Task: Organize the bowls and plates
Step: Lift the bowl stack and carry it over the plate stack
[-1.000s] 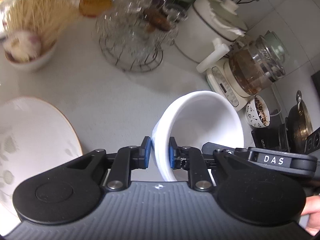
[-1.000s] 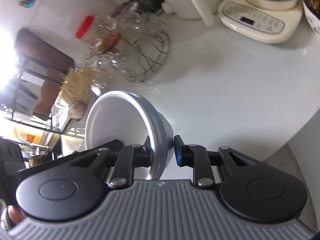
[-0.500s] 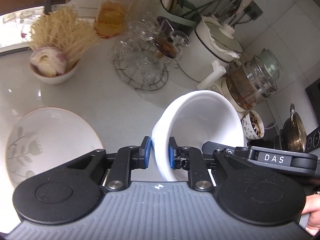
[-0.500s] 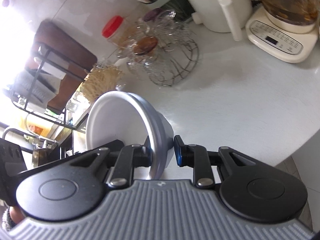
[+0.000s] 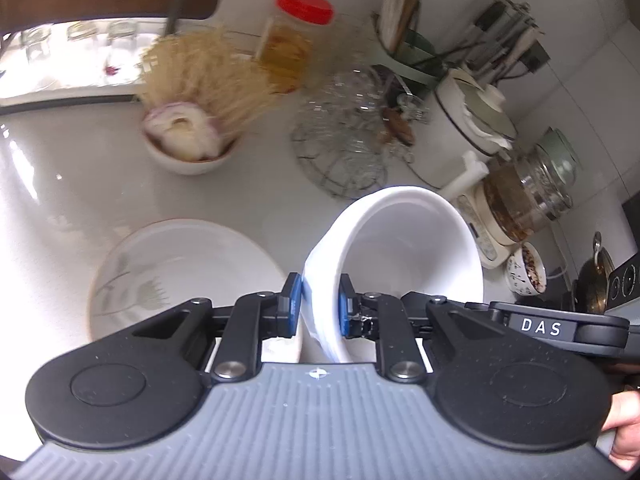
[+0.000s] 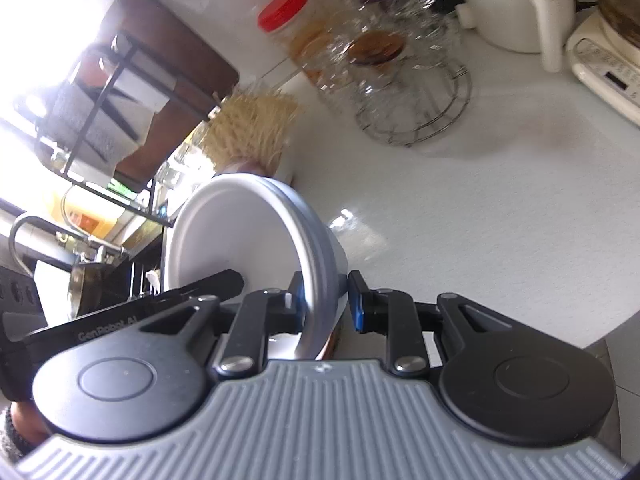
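Note:
My left gripper (image 5: pixel 319 306) is shut on the rim of a plain white bowl (image 5: pixel 404 248), held tilted above the counter. A white plate with a leaf print (image 5: pixel 176 276) lies on the counter just left of it. My right gripper (image 6: pixel 326 300) is shut on the rim of a white bowl with a grey outside (image 6: pixel 240 232), held on edge above the counter. The other gripper's black body shows at the right of the left wrist view and at the left of the right wrist view.
At the back of the white counter (image 6: pixel 480 220) stand a bowl of garlic and dry noodles (image 5: pixel 188 140), a red-lidded jar (image 5: pixel 292 36), a wire rack of glasses (image 5: pixel 348 140), a white pot (image 5: pixel 468 128), a glass kettle (image 5: pixel 524 188) and a patterned cup (image 5: pixel 526 274). The counter's edge runs at right (image 6: pixel 600 340).
Both grippers have drawn back and up from the counter, bowls still held. The leaf-print plate now shows whole, closer to the left gripper.

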`<state>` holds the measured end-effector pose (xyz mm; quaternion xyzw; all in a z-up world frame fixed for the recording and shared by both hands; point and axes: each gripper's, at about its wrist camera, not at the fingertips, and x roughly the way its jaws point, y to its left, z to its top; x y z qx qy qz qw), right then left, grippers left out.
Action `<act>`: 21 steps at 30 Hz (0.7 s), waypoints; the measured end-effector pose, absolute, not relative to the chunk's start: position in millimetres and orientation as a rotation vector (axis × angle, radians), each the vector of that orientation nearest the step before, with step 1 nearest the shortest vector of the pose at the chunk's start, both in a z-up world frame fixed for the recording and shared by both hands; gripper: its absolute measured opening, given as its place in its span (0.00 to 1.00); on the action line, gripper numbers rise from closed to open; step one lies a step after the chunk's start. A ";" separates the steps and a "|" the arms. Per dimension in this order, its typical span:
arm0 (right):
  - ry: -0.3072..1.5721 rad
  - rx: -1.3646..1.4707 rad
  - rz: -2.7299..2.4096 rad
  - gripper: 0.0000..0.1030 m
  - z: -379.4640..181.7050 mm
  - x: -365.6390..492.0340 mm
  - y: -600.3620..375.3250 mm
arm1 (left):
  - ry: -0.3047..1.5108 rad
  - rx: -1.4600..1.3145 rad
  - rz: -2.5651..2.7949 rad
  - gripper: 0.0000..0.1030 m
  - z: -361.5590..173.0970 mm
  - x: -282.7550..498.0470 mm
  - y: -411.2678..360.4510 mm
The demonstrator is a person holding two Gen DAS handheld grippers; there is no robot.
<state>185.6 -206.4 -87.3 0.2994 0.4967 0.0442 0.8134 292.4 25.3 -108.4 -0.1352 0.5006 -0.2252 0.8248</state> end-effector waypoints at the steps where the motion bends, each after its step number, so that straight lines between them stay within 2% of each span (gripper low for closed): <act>1: 1.070 0.640 0.099 0.24 -89.2 187.4 -201.9 | 1.068 -0.295 -0.471 0.21 -110.4 292.4 31.3; 21: 1.243 0.559 0.075 0.24 -152.0 215.3 -111.6 | 1.211 -0.331 -0.385 0.20 -191.8 315.6 112.4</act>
